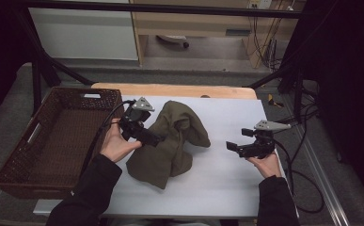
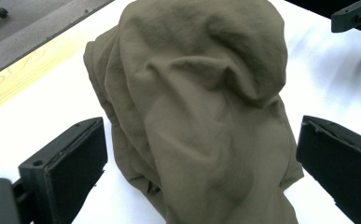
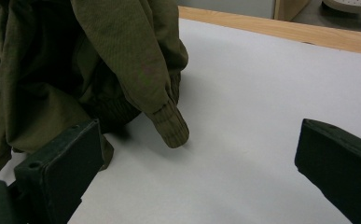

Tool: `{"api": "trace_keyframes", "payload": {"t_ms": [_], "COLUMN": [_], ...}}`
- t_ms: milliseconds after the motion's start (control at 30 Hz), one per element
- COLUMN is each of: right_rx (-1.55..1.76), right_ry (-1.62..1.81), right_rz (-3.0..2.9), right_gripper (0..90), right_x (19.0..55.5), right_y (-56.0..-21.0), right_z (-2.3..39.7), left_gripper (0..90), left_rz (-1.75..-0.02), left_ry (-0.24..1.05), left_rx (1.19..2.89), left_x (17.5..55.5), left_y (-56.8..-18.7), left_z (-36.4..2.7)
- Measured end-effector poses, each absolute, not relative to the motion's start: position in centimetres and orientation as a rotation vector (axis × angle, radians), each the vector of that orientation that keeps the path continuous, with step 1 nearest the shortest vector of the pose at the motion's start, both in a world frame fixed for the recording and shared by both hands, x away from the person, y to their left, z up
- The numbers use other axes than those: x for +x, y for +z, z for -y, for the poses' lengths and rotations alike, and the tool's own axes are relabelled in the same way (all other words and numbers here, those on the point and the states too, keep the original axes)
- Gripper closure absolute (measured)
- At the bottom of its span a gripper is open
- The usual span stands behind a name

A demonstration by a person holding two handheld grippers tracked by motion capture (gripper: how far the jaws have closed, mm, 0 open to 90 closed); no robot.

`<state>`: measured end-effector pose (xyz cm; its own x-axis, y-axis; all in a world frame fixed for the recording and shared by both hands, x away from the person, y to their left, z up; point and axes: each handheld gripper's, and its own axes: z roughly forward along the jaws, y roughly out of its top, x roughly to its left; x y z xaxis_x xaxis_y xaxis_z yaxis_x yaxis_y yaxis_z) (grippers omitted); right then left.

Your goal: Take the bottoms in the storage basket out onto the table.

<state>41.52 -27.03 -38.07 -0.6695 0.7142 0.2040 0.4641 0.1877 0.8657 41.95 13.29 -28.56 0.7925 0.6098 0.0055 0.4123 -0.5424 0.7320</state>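
Left gripper [image 1: 155, 139]: jaws spread wide, nothing pinched between them; the pads stand on either side of the garment's bulk without pressing on it, as the left gripper view shows.
Left hand [image 1: 116, 143]: grips the gripper from below, at the garment's left edge, between the basket and the cloth.
Right gripper [image 1: 232, 147]: jaws spread wide, with bare table between them in the right gripper view; it points toward the garment and stays apart from it.
Right hand [image 1: 265, 165]: holds its gripper near the table's right edge.
Garment [image 1: 172, 141]: an olive-green piece of clothing, crumpled into a heap near the middle of the table, humped up toward the far side.
Cuff [image 3: 171, 125]: a ribbed sleeve end sticks out of the heap and rests on the table, on the side facing the right gripper.
Table [image 1: 226, 183]: white top with a wooden strip along its far edge.
Basket [image 1: 27, 176]: dark woven tray with handle slots, standing just left of the table.
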Motion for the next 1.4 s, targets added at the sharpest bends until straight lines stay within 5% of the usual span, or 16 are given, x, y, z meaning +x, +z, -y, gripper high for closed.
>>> {"api": "trace_keyframes", "payload": {"t_ms": [1400], "right_rx": [1.129], "right_ry": [1.469], "right_rz": [-2.225], "right_gripper": [1.8], "right_x": [41.5], "right_y": [-38.1], "right_z": [27.0], "left_gripper": [2.1], "left_rz": [-0.825], "left_ry": [0.383], "left_rx": [2.235], "left_x": [40.3], "left_y": [-29.1], "left_z": [-19.8]}}
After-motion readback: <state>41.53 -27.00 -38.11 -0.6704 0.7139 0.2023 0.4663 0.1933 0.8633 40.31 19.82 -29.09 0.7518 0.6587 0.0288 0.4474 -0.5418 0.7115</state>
